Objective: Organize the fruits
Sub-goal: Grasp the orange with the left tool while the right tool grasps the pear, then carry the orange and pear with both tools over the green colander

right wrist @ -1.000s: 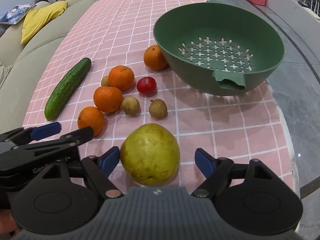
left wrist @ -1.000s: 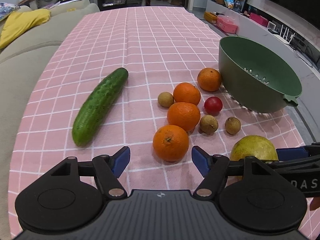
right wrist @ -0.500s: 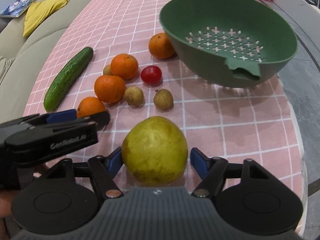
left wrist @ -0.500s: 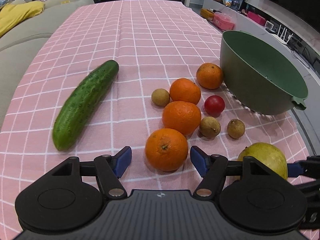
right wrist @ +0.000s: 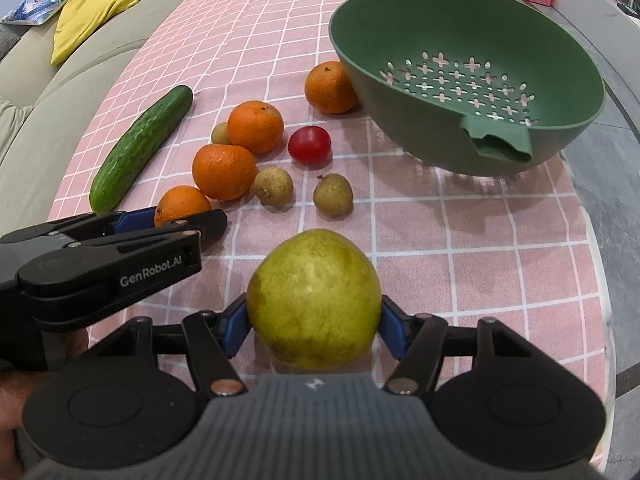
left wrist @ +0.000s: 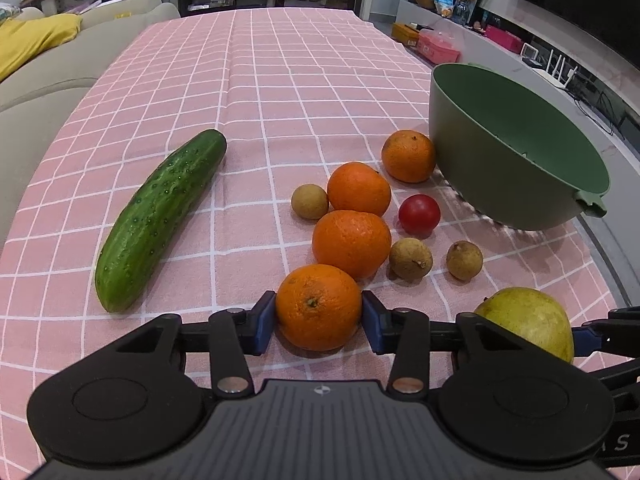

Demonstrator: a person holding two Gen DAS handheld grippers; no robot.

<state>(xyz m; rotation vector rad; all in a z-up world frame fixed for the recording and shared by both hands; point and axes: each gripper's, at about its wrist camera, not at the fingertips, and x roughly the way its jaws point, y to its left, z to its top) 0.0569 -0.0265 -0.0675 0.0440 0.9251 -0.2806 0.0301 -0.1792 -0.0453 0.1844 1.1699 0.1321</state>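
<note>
My left gripper is shut on the nearest orange, which rests on the pink checked cloth. My right gripper is shut on a large yellow-green pear; the pear also shows in the left wrist view. Beyond lie other oranges, a red tomato and small brown longans. The empty green colander stands at the right; it also shows in the left wrist view. My left gripper shows in the right wrist view at the left, around the orange.
A cucumber lies to the left of the fruit. A grey sofa with a yellow cushion runs along the table's left side. The table's right edge is close to the colander.
Both grippers moved forward and closed: the left onto the nearest orange, the right onto the pear.
</note>
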